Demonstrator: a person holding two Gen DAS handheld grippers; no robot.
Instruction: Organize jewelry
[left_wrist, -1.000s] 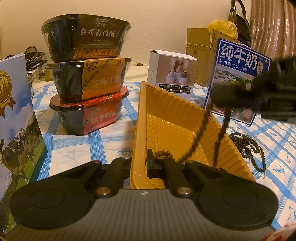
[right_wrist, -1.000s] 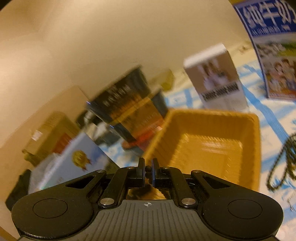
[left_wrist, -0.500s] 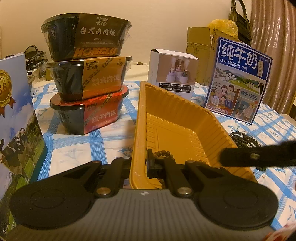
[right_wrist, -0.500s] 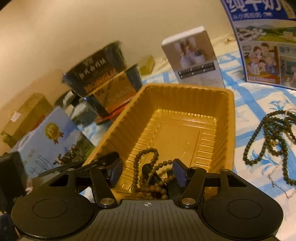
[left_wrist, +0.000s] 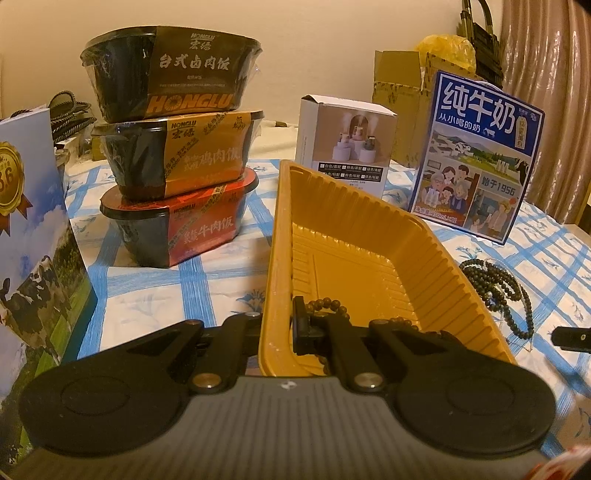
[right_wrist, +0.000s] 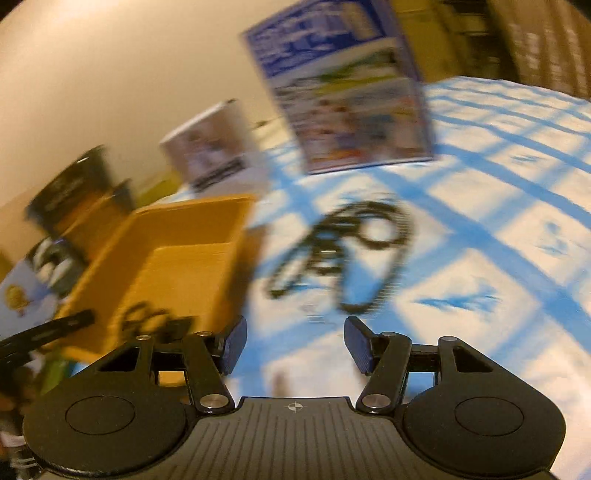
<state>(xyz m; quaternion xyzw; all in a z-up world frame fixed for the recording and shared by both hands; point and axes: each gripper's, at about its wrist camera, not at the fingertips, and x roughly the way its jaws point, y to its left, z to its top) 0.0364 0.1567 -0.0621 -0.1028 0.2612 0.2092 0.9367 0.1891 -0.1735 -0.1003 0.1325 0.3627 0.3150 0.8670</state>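
Blue-checked tablecloth (left_wrist: 207, 273) with snack bowls and a milk box (left_wrist: 476, 158) at the back. Left gripper (left_wrist: 286, 325) is clamped on the near wall of the yellow tray (left_wrist: 280, 236), same as before. Right gripper (right_wrist: 291, 341) had a dark bead strand a second ago; that brown bead bracelet (left_wrist: 327, 304) now lies in the tray's near end, and its jaws, spread wide and empty, have swung over the cloth. At 12 o'clock from them sits the dark bead necklace pile (right_wrist: 347, 251), blurry, right of the tray.

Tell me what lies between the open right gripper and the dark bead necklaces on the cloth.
Only bare checked tablecloth, in the right wrist view.
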